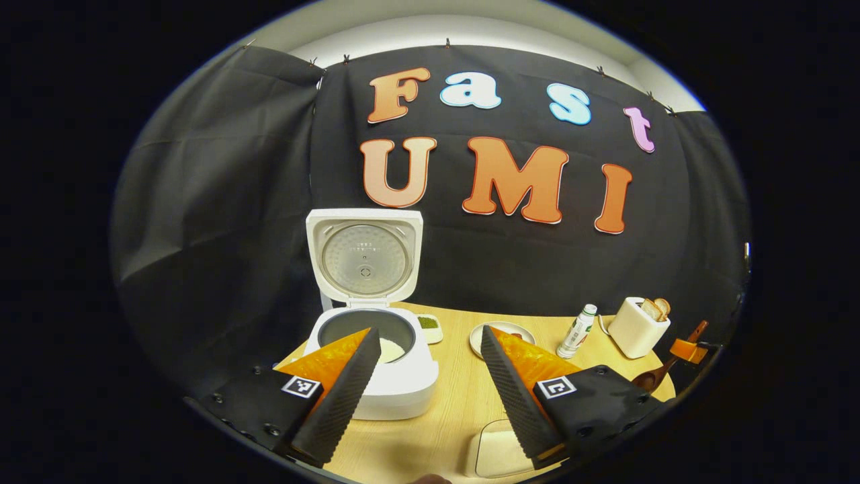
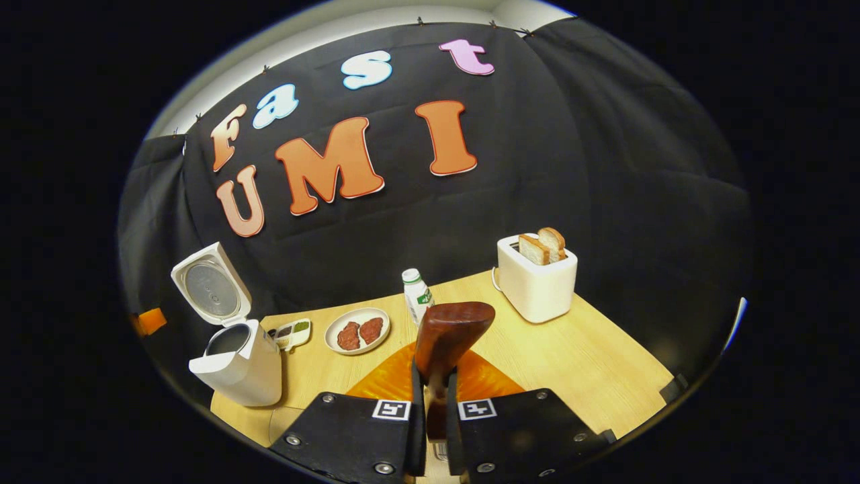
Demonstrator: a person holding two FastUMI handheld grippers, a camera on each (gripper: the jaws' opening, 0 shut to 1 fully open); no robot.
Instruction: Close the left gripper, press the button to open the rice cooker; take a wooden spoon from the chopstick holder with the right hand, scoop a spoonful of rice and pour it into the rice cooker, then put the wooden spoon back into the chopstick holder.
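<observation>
Rice cooker is sitting lower left of centre in the left gripper view, lid standing fully up, so the button step looks done; there's pale rice showing in the inner pot. Left gripper is hanging back with its fingers spread wide, gripping nothing, probably staying clear so the right side has a free path to the pot. In the right gripper view the right gripper is clamping the wooden spoon by its handle, both fingers pressing on it, bowl pointing up and away at centre frame. That hold is keeping the bowl out in front, ready for scooping or tipping. Can't tell whether the bowl is carrying rice, since only its back is facing the camera. Cooker is sitting at lower left there, with the plate, bottle and toaster spread along the table. The same spoon is peeking in at lower right of the left gripper view. Chopstick holder: can't make it out. Judging by this, the spoon is mid-task, not yet returned.
</observation>
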